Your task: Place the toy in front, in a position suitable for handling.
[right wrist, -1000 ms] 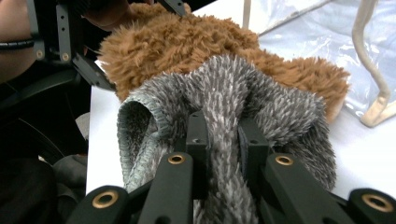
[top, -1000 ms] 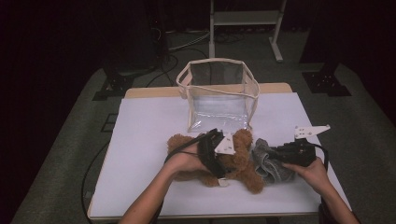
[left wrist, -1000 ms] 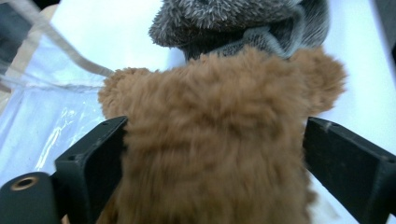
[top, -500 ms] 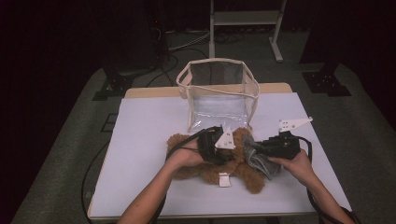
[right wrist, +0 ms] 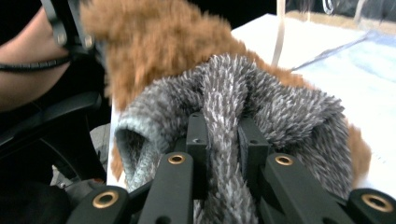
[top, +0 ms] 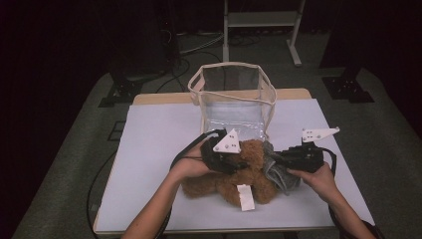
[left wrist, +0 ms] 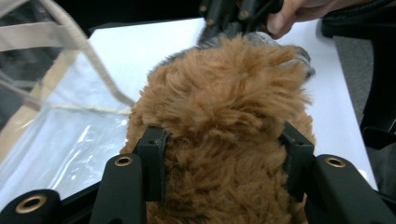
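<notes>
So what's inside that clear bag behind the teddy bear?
Nothing shows through the clear bag except its crinkled plastic bottom. The teddy bear stands in front of its lowest edge, so that strip is hidden.

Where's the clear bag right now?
In the high view the clear bag stands open at the table's far middle, just behind the brown teddy bear that both grippers hold.

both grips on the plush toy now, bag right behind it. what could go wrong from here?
1. The right gripper pinches only a thin fold of the grey fabric; it may slip out or stretch on the lift.
2. The left gripper squeezes soft fur on the brown plush toy, so the toy could sag or twist.
3. The clear bag looks flimsy; a dangling leg might catch its rim and tip it.
</notes>
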Motion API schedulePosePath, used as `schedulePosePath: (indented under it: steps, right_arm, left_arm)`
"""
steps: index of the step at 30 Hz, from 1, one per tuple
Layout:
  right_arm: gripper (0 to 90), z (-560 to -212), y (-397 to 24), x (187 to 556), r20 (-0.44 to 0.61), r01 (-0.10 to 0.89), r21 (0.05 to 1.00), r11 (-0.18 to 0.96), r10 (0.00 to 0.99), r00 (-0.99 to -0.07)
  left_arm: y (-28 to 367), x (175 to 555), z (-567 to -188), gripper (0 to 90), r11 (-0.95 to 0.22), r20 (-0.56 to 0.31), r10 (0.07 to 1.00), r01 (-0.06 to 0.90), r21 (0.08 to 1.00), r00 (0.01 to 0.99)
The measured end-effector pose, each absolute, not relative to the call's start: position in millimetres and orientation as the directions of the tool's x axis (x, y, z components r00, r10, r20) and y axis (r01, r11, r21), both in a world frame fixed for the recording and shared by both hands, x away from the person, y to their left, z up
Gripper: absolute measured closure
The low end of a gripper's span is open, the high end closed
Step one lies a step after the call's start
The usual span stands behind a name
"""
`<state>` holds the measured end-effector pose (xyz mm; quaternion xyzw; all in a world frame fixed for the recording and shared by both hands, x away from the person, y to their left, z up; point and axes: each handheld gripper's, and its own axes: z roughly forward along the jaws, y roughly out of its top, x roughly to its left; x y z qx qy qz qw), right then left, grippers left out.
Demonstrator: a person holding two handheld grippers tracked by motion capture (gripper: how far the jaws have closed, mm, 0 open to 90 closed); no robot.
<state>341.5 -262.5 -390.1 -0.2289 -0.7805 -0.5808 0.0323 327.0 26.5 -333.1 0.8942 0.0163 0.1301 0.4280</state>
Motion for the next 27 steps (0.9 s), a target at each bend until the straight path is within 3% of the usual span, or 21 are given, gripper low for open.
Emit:
schedulePosePath:
  steps: [3, 7, 10, 12, 16, 18, 22, 27]
  right_arm:
    - [77.6, -391.0, -261.4, 344.1, 0.306, 0.395, 0.887, 0.24, 0.336, -0.891]
    - [77.6, -406.4, -261.7, 347.8, 0.36, 0.442, 0.866, 0.233, 0.322, -0.876]
    - [77.6, -404.9, -260.4, 347.9, 0.354, 0.435, 0.87, 0.233, 0.32, -0.879]
    - [77.8, -400.9, -256.5, 348.6, 0.346, 0.428, 0.871, 0.24, 0.318, -0.883]
    - [77.8, -396.7, -251.7, 347.1, 0.314, 0.404, 0.882, 0.244, 0.335, -0.888]
    - [77.9, -399.3, -257.4, 347.2, 0.349, 0.424, 0.883, 0.199, 0.324, -0.879]
    - [77.9, -395.8, -265.2, 344.9, 0.351, 0.419, 0.889, 0.182, 0.314, -0.882]
    - [78.0, -364.2, -278.6, 341.5, 0.309, 0.373, 0.914, 0.16, 0.322, -0.895]
  left_arm:
    - [19.7, 330.6, -337.4, 44.9, -0.672, 0.219, 0.128, -0.078, 0.737, 0.967]
    - [13.8, 326.3, -339.5, 20.1, -0.723, 0.228, 0.097, -0.089, 0.685, 0.969]
    - [8.9, 320.3, -343.4, 7.1, -0.758, 0.287, 0.085, -0.125, 0.64, 0.954]
    - [4.0, 318.1, -349.0, 9.3, -0.771, 0.322, 0.091, -0.138, 0.622, 0.942]
    - [9.6, 317.6, -345.3, 38.1, -0.747, 0.348, 0.125, -0.143, 0.65, 0.929]
    - [16.9, 319.5, -340.1, 44.8, -0.71, 0.319, 0.147, -0.125, 0.694, 0.937]
    - [17.0, 320.0, -334.0, 46.4, -0.68, 0.297, 0.142, -0.125, 0.722, 0.944]
    - [9.3, 322.5, -318.1, 46.3, -0.572, 0.25, 0.172, -0.11, 0.813, 0.953]
